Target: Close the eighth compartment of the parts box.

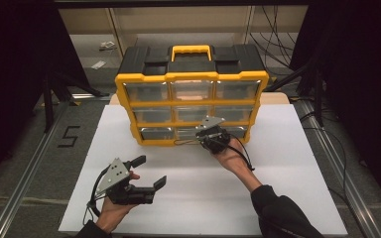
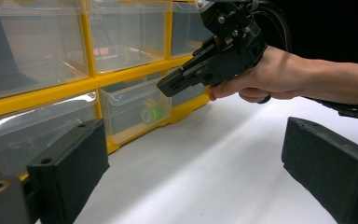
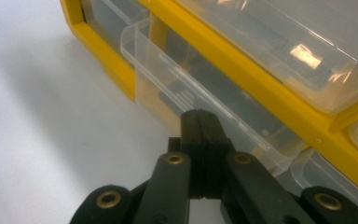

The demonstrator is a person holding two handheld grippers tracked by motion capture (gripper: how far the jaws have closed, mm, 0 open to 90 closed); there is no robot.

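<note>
The right gripper [image 1: 202, 139], jaws pressed together on nothing, has its tips at the front lip of the bottom middle drawer [image 3: 200, 100] of the yellow drawer organizer [image 1: 191, 99]. That clear drawer sits slightly pulled out; a green roll [image 2: 152, 113] lies inside. The left gripper [image 1: 151, 171] stands wide, well back from the cabinet, with bare white tabletop [image 1: 188, 198] between the hands.
</note>
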